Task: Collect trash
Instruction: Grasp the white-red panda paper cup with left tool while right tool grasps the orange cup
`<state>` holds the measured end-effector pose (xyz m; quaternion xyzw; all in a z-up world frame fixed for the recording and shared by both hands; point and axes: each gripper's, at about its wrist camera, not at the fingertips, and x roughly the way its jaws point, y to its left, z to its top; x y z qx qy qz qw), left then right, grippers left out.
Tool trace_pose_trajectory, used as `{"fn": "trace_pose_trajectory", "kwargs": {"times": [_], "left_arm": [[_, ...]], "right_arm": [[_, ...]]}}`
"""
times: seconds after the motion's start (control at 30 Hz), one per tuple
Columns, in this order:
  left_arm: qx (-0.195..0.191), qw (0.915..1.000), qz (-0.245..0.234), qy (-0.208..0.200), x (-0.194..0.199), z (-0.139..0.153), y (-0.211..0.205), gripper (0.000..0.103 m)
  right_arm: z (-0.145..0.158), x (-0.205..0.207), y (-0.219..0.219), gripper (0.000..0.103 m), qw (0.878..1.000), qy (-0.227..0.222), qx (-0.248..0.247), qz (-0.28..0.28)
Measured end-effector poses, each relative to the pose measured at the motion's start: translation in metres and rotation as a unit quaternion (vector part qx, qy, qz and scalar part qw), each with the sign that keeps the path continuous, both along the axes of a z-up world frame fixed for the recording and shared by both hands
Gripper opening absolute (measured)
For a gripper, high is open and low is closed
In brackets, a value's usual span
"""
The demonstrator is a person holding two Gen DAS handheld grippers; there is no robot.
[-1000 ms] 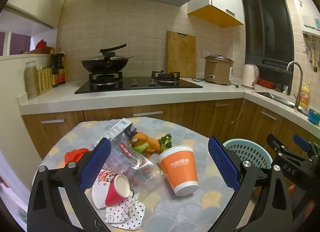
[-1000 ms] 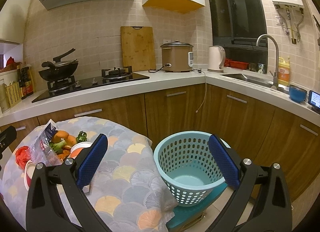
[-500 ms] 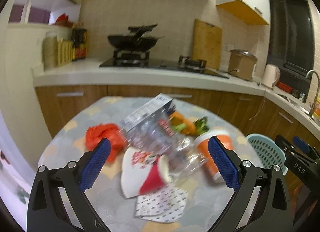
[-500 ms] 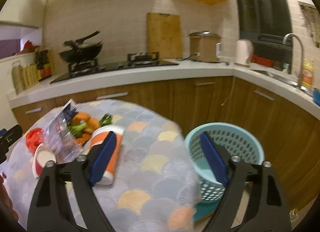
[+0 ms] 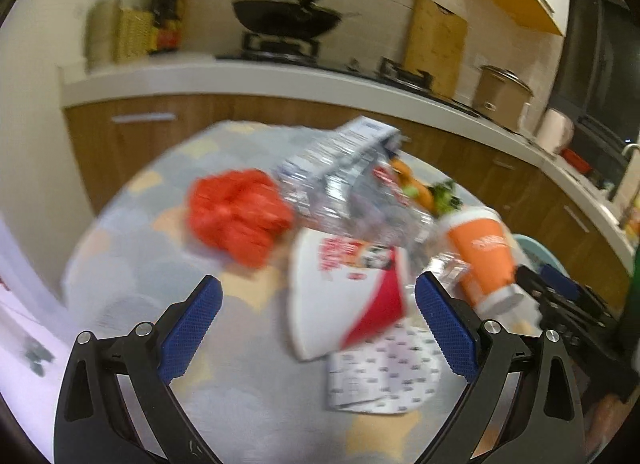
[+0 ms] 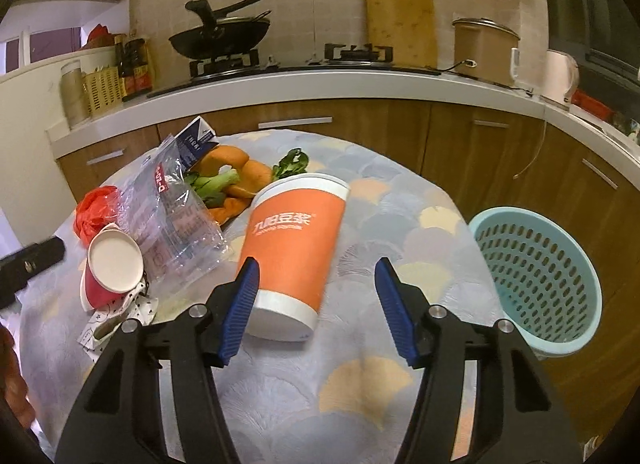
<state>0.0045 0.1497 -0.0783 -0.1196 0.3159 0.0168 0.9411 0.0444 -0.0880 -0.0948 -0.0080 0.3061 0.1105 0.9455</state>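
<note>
An orange paper cup point(image 6: 294, 240) stands upside down and tilted on the round table point(image 6: 380, 384). My right gripper point(image 6: 316, 262) reaches around its white lower rim with its jaws closing; the left pad is at the cup's edge and the right pad is still apart from it. A red and white paper cup point(image 5: 344, 292) lies on its side just ahead of my left gripper point(image 5: 318, 278), which is wide open and holds nothing. A crumpled red bag point(image 5: 236, 216), a clear plastic bag point(image 5: 352, 184) and a patterned napkin point(image 5: 380, 368) lie around that cup.
Carrots and greens point(image 6: 236, 176) lie behind the clear bag. A light blue perforated basket point(image 6: 536, 276) stands low beside the table on the right. Wooden cabinets and a counter with a wok point(image 6: 220, 36) run behind the table.
Both grippers have come down toward the table. The right one swung left from the basket to the orange cup and its jaws narrowed. The left view shifted left onto the red bag and fallen cup.
</note>
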Motion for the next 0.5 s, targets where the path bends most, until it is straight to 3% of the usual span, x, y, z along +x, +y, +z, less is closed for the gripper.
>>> {"fn": "trace_pose_trajectory", "kwargs": {"times": [0.13, 0.23, 0.5], "left_arm": [[0.004, 0.9998, -0.017, 0.014, 0.016, -0.008, -0.016, 0.094], [0.02, 0.9991, -0.007, 0.037, 0.027, -0.016, -0.019, 0.089], [-0.04, 0.9966, -0.017, 0.07, 0.036, -0.032, 0.003, 0.087]], "right_arm": [[0.001, 0.009, -0.001, 0.072, 1.0, 0.014, 0.016, 0.0], [-0.004, 0.019, 0.001, 0.073, 0.999, 0.037, 0.015, 0.008], [-0.017, 0.041, 0.001, 0.082, 0.995, 0.089, 0.041, 0.011]]}}
